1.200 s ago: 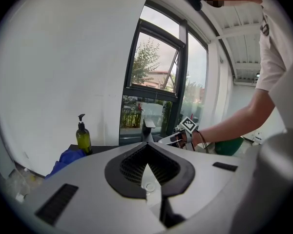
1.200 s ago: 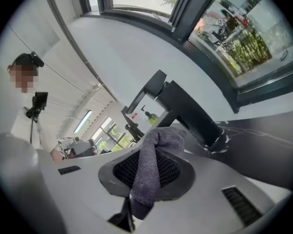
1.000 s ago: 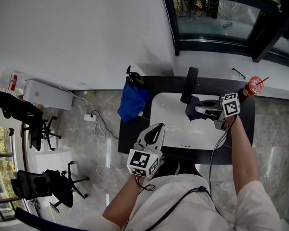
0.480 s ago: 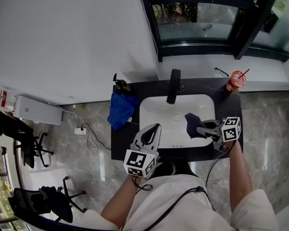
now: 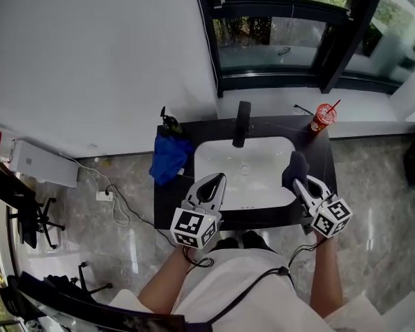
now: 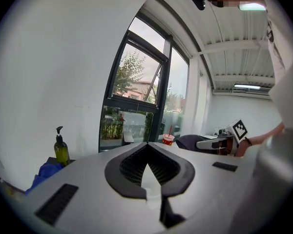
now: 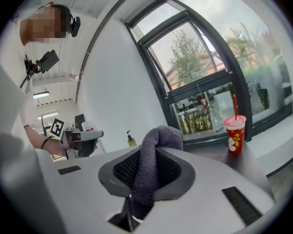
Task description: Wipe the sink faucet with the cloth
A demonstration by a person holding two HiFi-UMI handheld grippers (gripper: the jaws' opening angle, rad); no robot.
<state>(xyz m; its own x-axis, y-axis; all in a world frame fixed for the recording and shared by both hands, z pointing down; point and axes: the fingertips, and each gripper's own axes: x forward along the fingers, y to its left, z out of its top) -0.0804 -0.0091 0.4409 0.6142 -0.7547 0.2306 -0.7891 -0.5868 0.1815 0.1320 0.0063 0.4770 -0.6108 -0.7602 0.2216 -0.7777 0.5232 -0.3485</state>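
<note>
The black faucet (image 5: 242, 123) stands at the back of the white sink (image 5: 221, 159) set in a dark counter. My right gripper (image 5: 298, 180) hovers over the sink's front right rim, well short of the faucet. It is shut on a dark grey cloth (image 5: 294, 166), and in the right gripper view the cloth (image 7: 162, 135) bulges up between the jaws of that gripper (image 7: 151, 152). My left gripper (image 5: 216, 179) hangs over the sink's front left edge. In its own view the left gripper (image 6: 147, 150) is shut with nothing in it.
A crumpled blue cloth (image 5: 168, 159) lies on the counter left of the sink, with a soap bottle (image 5: 167, 121) behind it. A red cup with a straw (image 5: 323, 118) stands at the counter's back right. A dark-framed window (image 5: 277, 33) runs behind the counter.
My right gripper, still holding the cloth, has drawn back from the faucet to the sink's front right edge. The left gripper has stayed near the front edge.
</note>
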